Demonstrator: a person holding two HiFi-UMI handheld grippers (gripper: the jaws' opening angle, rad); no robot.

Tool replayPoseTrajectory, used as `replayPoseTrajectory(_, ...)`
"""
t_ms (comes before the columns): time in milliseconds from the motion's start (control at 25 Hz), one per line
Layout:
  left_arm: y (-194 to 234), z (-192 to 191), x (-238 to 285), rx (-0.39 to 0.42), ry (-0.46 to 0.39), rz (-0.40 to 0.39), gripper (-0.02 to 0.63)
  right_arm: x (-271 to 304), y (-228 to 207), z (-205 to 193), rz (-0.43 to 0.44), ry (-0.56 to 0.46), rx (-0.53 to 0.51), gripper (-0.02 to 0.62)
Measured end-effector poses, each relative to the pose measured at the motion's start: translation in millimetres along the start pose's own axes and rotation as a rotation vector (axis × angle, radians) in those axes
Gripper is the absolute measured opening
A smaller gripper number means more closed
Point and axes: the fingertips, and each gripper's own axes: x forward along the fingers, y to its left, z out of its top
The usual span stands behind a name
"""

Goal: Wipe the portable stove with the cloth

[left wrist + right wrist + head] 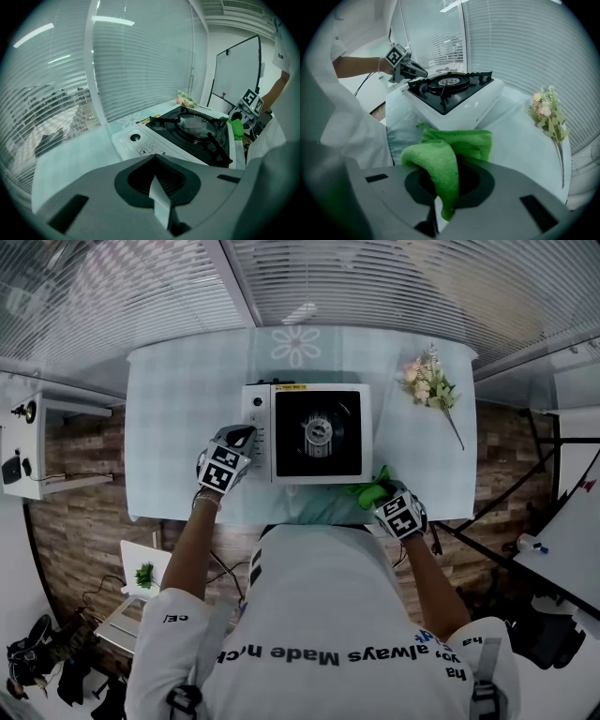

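The green cloth (pixel 440 161) is pinched between the fingers of the right gripper (pixel 382 495). Its bunched folds spill forward onto the desk (pixel 178 427), just beside the stove's (pixel 319 432) near right corner and close to the desk's near edge. The left gripper (pixel 244 437) has its fingers pressed together on nothing, with the tips over the stove's left edge. Both forearms reach forward from the near edge.

White short-sleeve tee (pixel 319 596) w/ blk lettering (pixel 281 654) across back; grey straps (pixel 487 667) at shoulders. Grey-bodied left gripper (pixel 249 432) & right gripper (pixel 377 491), blk/wht square-marker cubes. Thin bracelet (pixel 378 64), left wrist.
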Motion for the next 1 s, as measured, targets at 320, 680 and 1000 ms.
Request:
replayPoseTrajectory(320,-0.4,-0.3,-0.5,-0.019,-0.002,-0.002,0.012,-2.8,-21.0,0.7,-0.033,0.028,-0.015,0.026)
replayPoseTrajectory(680,-0.4,0.2,1.0,-0.048,-0.015,-0.008,0.012,5.5,-58.1,30.6,-0.093,0.012,-0.021,0.026)
replayPoseTrajectory(1000,0.3,0.7,1.1,-0.068,-0.029,-0.02,0.012,14.8,-78.2,49.4,-0.125,0.023,-0.027,0.026)
